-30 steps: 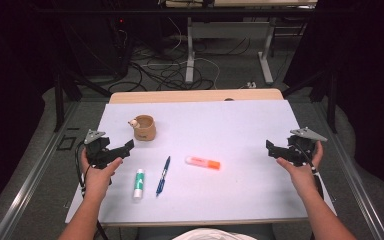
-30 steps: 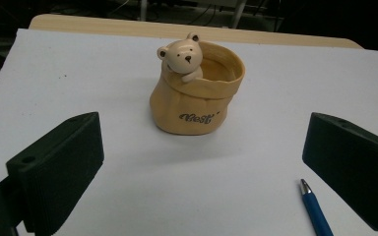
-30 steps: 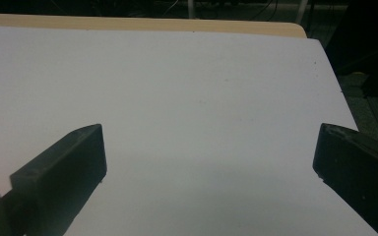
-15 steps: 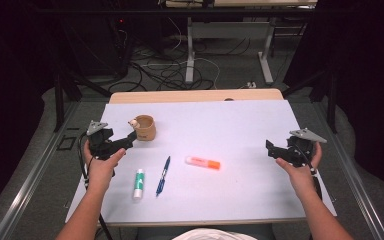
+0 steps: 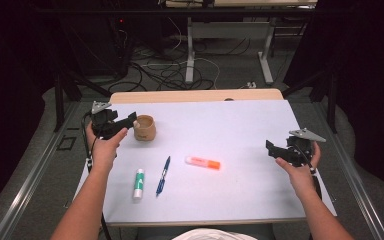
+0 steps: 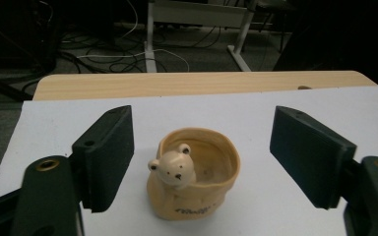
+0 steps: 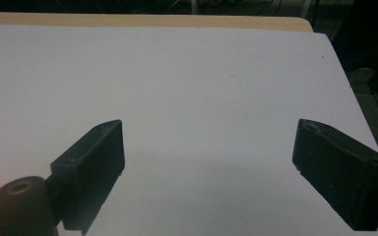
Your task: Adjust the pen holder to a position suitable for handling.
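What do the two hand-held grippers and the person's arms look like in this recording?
Both are black. The left hand-held gripper and right hand-held gripper each carry a grey three-cornered plate on top and trail a black cable along the forearm. Seen close, the jaws are flat, blocky black pads, with a brass-coloured ring set in the body behind them. The forearms are bare, with no sleeves showing.

Table (image 5: pixel 240 200) with white top, bare wood strip along far edge. On it: tan bear cup (image 5: pixel 144 128) far left; glue stick (image 5: pixel 138 183), blue pen (image 5: pixel 163 169) near left; orange marker (image 5: pixel 203 162) centre.
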